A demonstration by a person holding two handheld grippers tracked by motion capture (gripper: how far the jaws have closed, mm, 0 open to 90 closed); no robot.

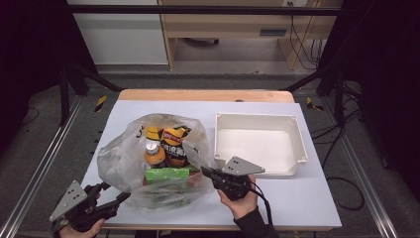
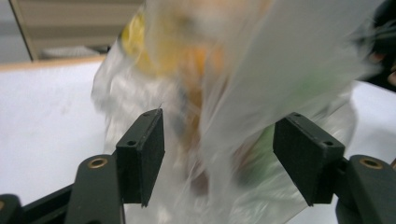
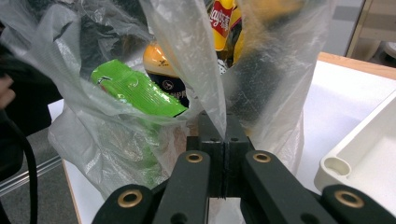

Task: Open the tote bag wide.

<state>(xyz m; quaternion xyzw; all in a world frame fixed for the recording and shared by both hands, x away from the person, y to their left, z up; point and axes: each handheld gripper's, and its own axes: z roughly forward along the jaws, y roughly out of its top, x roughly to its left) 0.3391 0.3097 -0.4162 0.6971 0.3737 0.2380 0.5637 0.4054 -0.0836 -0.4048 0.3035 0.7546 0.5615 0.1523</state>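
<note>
Opening a clear plastic bag [image 1: 148, 163] of snacks on a white surface [image 1: 307, 198].
Right claw [image 3: 223, 135] pinches the bag's edge; left claw [image 2: 219, 144] gapes empty and should grip the opposite edge, then pull gently apart.

You are working in a lab or test room: your table [image 1: 307, 198], covered in white, stands inside a black metal frame [image 1: 74, 79], loose cables [image 1: 307, 44] hang at the far right, and plain wooden furniture [image 1: 218, 25] stands behind on a grey floor [image 1: 44, 129].
</note>
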